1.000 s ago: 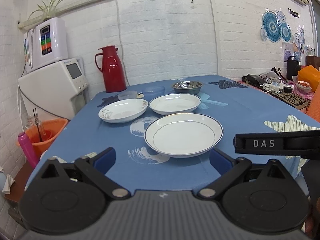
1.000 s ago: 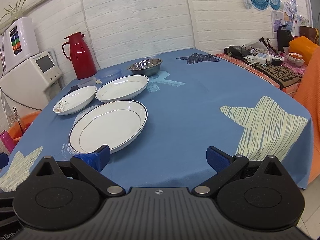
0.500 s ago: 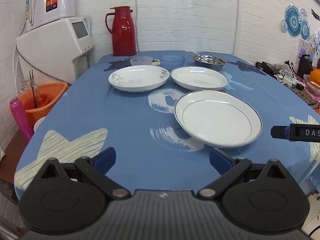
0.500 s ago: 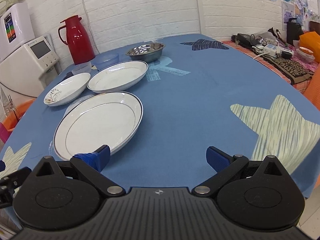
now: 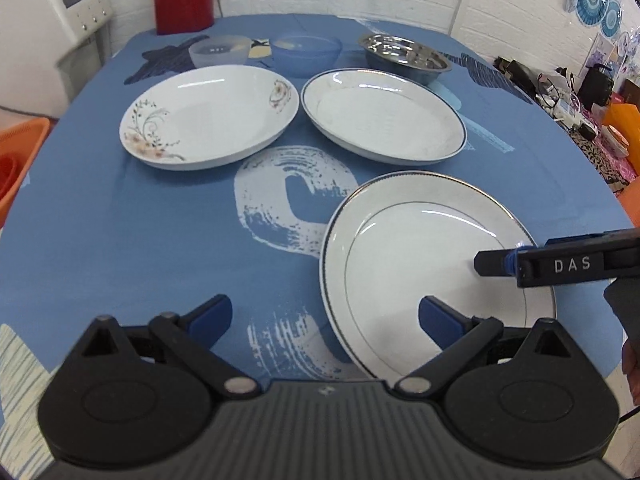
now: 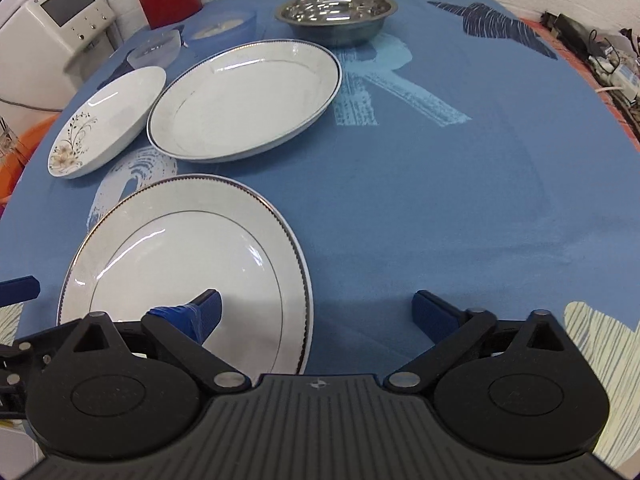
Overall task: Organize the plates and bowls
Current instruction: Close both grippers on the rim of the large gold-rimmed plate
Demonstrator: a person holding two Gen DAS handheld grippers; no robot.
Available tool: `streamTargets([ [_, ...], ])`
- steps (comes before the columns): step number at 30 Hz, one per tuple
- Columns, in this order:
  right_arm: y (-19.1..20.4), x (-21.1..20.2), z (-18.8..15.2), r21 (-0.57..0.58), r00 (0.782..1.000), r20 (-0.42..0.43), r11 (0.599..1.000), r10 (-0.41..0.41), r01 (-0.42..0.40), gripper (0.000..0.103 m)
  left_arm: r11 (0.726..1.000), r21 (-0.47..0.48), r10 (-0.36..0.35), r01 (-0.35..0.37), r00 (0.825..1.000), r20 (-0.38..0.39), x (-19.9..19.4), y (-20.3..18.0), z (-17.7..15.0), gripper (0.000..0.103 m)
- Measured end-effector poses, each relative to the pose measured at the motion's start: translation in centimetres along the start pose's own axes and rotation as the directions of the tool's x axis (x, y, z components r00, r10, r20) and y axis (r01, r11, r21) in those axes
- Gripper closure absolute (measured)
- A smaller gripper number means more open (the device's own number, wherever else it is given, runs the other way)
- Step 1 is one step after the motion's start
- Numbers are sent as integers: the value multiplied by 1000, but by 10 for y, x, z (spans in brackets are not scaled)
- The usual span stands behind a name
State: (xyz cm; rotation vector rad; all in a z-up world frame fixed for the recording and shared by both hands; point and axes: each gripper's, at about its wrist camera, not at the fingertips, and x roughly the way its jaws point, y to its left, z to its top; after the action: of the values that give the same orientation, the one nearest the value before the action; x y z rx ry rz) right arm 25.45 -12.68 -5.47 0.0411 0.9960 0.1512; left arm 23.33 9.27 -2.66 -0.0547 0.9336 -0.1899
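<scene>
On the blue tabletop (image 5: 120, 240), left to right: floral plate (image 5: 210, 116), blue-rimmed plate (image 5: 384, 116), steel bowl (image 5: 404, 54) behind it. Nearest me, gold-rimmed plate (image 5: 420, 264). My left gripper (image 5: 324, 316) spread wide, its right finger above that plate. My right gripper (image 6: 316, 312) spread too, left finger over the same plate.

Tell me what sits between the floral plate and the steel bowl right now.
The blue-rimmed deep plate lies between the floral plate and the steel bowl, clearest in the right wrist view. Both grippers are open.
</scene>
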Motion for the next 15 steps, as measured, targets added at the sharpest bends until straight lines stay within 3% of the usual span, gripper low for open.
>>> streamTargets([
  [5,6,-1,-7,-35,999,36,999,-21,22,12,999,-35,-17,17,1000,-16,13,5,7,7],
  [7,6,-2,-9,-54,999,47,998,-17,19,12,998,-51,-41,39,998,-41,20,6,9,14],
  [11,4,2,7,-45,998,-65,999,-24,22,12,999,-30,-25,25,999,-22,21,4,9,25],
  [15,14,0,-1,-113,999,-47,994,4,-10,14,999,-25,-23,23,1000,-19,21,4,9,25],
])
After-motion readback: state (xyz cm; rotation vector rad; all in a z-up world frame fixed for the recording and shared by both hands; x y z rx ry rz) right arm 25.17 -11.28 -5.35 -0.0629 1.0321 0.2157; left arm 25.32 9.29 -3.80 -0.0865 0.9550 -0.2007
